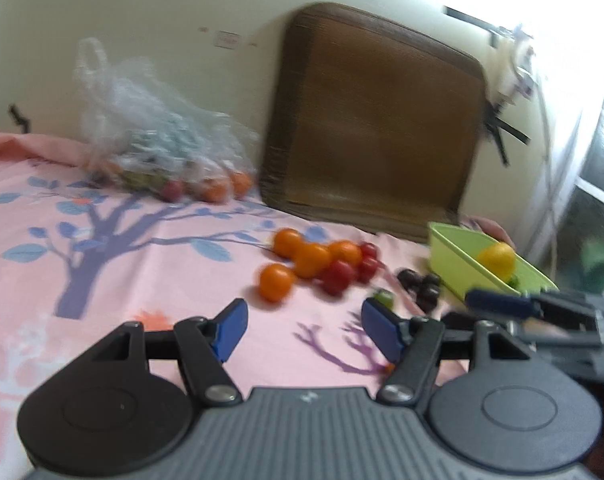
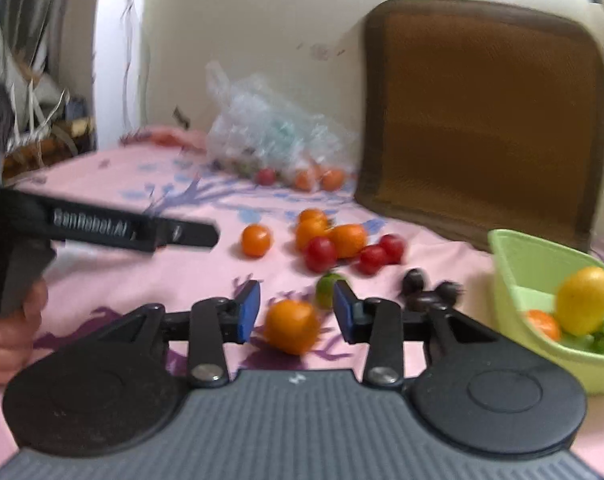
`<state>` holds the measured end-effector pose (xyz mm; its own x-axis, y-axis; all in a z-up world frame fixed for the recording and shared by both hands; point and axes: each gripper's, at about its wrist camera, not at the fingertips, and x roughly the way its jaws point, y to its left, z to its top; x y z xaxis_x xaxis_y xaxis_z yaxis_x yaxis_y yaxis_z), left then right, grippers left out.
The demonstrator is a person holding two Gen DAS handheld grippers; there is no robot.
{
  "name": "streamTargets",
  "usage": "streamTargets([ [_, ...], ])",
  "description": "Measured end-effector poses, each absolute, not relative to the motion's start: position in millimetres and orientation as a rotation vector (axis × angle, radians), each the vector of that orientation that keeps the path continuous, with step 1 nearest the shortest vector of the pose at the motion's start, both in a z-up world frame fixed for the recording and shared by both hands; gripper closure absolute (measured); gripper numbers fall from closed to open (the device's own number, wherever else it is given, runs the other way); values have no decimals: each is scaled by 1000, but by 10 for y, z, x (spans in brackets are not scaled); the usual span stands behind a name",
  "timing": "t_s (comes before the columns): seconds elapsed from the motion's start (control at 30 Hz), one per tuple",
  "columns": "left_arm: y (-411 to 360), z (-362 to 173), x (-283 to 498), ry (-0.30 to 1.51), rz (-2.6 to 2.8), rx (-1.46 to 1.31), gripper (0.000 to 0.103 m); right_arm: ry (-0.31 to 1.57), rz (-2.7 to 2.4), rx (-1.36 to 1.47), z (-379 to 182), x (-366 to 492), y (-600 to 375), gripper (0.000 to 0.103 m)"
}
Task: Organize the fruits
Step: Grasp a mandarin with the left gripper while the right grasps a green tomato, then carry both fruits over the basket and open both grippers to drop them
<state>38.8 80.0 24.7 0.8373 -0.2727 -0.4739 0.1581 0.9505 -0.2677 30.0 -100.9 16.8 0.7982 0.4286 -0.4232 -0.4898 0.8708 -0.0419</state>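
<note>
Straddling a small orange (image 2: 292,332), your right gripper (image 2: 296,312) stands released, pads clear of it. Round fruit on soft pink bedsheet (image 2: 206,272): uneven closing could roll it toward the lime (image 2: 326,289). Left gripper (image 1: 303,322) spread, empty. Green tub (image 2: 509,264) sits rightward.
</note>
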Motion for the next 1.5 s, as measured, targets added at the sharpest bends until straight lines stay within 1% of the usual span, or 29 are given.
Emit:
streamTargets([
  [0.1,543,274,372,544,-275,-159,38,411,423,-90,191,342,-1222,61],
  [0.17,368,278,376,549,-305,-118,38,429,381,-83,182,445,-1305,62],
  [0.23,193,255,381,568,-309,-54,38,432,367,-74,176,511,-1345,66],
  [0.43,-41,185,248,584,-352,53,39,448,415,-51,163,660,-1306,66],
  [0.47,-66,162,250,593,-344,73,41,453,432,-59,159,684,-1294,66],
  [0.53,-49,164,272,610,-343,55,50,485,492,-76,142,777,-1247,65],
  [0.63,38,149,342,641,-363,-9,59,553,564,-106,119,959,-1111,65],
  [0.67,53,142,352,647,-372,-23,60,574,579,-110,111,1021,-1073,65],
  [0.73,47,136,356,649,-381,-26,66,606,598,-114,88,1128,-1005,65],
  [0.87,48,135,336,644,-381,-25,66,678,670,-81,3,1277,-920,67],
  [0.9,65,137,343,644,-382,-36,66,681,679,-80,-10,1260,-903,75],
  [0.93,98,139,340,643,-381,-53,66,675,680,-82,-4,1213,-896,77],
  [1.03,186,154,332,632,-381,-94,66,630,641,-90,59,1032,-1007,77],
  [1.23,173,287,420,616,-428,-173,66,482,499,41,238,486,-1716,77],
  [1.37,-106,510,640,578,-472,-147,66,400,341,88,255,241,-2153,77],
  [1.5,-480,656,923,553,-508,-121,66,361,246,112,261,263,-2458,77],
])
